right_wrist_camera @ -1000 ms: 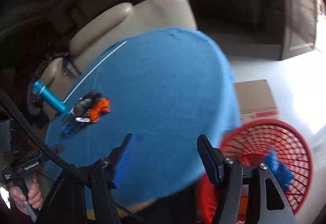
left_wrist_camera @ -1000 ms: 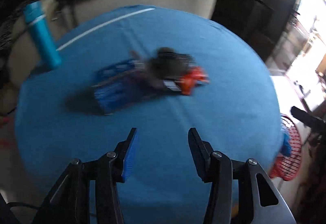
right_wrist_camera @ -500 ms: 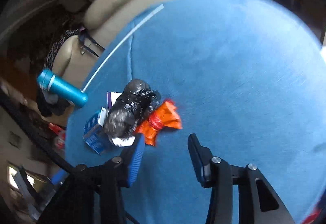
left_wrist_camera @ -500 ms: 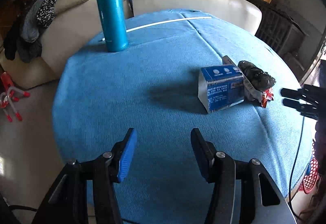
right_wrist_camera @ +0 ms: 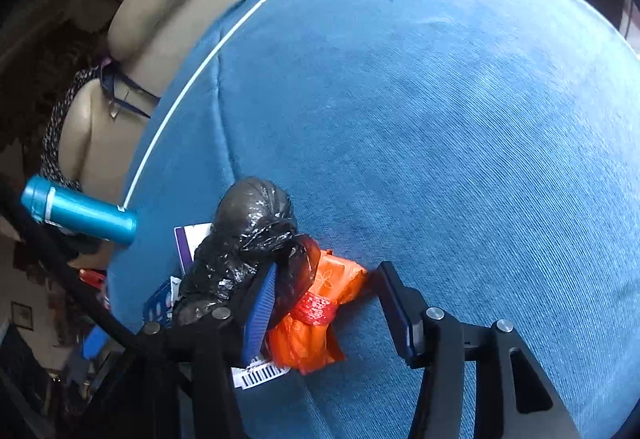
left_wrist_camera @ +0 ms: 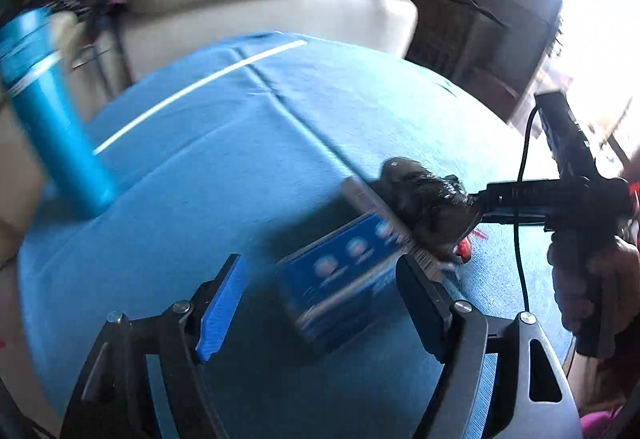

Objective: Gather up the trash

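Your left gripper (left_wrist_camera: 320, 303) and right gripper (right_wrist_camera: 326, 315): black frames, silver screws, blue ribbed pads (left_wrist_camera: 220, 309); black cable (left_wrist_camera: 520, 223), bare-skinned hand (left_wrist_camera: 588, 279).

Window glare right, motion blur — fisheye-warped edges

Left gripper (left_wrist_camera: 320, 299) jaws apart, flanking blurred blue rectangular carton (left_wrist_camera: 344, 287) on blue cloth-covered round table (left_wrist_camera: 240, 159). Crumpled black plastic bag (left_wrist_camera: 428, 199) touches carton's far edge; right gripper (left_wrist_camera: 480, 205) at bag.
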A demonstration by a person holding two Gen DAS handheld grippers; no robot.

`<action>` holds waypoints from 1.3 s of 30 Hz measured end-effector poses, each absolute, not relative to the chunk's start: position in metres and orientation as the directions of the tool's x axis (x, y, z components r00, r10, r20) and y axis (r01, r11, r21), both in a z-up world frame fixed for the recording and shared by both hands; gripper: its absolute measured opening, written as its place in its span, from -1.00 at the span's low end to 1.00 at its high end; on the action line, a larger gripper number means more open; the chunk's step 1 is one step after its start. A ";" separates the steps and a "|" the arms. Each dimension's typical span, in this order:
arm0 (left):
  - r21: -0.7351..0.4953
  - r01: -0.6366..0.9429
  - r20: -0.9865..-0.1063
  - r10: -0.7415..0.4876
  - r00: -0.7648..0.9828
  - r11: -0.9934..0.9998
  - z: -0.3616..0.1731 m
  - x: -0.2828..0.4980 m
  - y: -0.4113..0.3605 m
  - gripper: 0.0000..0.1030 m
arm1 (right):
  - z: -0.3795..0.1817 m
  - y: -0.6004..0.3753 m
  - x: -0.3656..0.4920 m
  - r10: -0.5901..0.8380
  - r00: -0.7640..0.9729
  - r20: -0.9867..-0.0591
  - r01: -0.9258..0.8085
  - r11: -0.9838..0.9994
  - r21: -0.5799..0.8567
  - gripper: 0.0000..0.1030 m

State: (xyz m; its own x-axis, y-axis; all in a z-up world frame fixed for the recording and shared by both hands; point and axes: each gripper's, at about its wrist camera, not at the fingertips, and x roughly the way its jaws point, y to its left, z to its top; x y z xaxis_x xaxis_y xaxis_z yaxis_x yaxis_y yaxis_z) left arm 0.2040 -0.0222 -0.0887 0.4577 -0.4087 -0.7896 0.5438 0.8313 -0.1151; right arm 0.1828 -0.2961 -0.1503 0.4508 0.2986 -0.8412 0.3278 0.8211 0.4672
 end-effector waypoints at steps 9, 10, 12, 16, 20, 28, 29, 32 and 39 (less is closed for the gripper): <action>-0.080 0.666 -0.837 -0.413 0.358 0.741 -0.122 0.190 -0.056 0.50 | -0.151 -0.277 0.174 0.259 0.449 -0.855 0.198 0.904 0.378 -0.19; -0.086 0.658 -0.850 -0.400 0.343 0.748 -0.125 0.187 -0.055 0.50 | -0.151 -0.280 0.169 0.259 0.448 -0.856 0.193 0.906 0.375 -0.19; -0.081 0.637 -0.864 -0.373 0.339 0.767 -0.130 0.177 -0.050 0.45 | -0.150 -0.281 0.159 0.274 0.437 -0.857 0.177 0.908 0.380 -0.19; -0.117 0.593 -0.872 -0.369 0.322 0.796 -0.132 0.153 -0.036 0.03 | -0.148 -0.283 0.129 0.294 0.420 -0.859 0.129 0.917 0.377 -0.21; -0.144 0.547 -0.864 -0.374 0.336 0.824 -0.128 0.139 -0.029 -0.18 | -0.147 -0.286 0.094 0.302 0.423 -0.854 0.093 0.923 0.373 -0.21; -0.131 0.437 -0.831 -0.339 0.441 0.890 -0.110 0.103 -0.016 -0.20 | -0.131 -0.303 0.033 0.320 0.449 -0.834 0.083 0.915 0.395 -0.22; -0.110 0.425 -0.826 -0.321 0.464 0.898 -0.106 0.099 -0.016 -0.20 | -0.128 -0.305 0.029 0.313 0.462 -0.830 0.083 0.916 0.392 -0.22; -0.072 0.401 -0.791 -0.297 0.536 0.913 -0.087 0.081 -0.014 -0.20 | -0.113 -0.317 0.013 0.297 0.517 -0.803 0.073 0.919 0.386 -0.22; -0.131 0.338 -0.726 -0.322 0.607 0.932 -0.046 0.058 -0.005 -0.20 | -0.082 -0.317 0.001 0.284 0.635 -0.718 0.007 0.928 0.373 -0.23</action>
State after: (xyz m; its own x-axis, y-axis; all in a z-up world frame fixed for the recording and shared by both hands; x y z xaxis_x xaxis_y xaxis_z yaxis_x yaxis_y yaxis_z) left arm 0.0576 -0.0052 -0.0456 0.6072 -0.3219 -0.7264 0.3379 0.9321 -0.1307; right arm 0.0011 -0.3172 -0.0817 0.6351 0.2838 -0.7184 0.0070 0.9279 0.3728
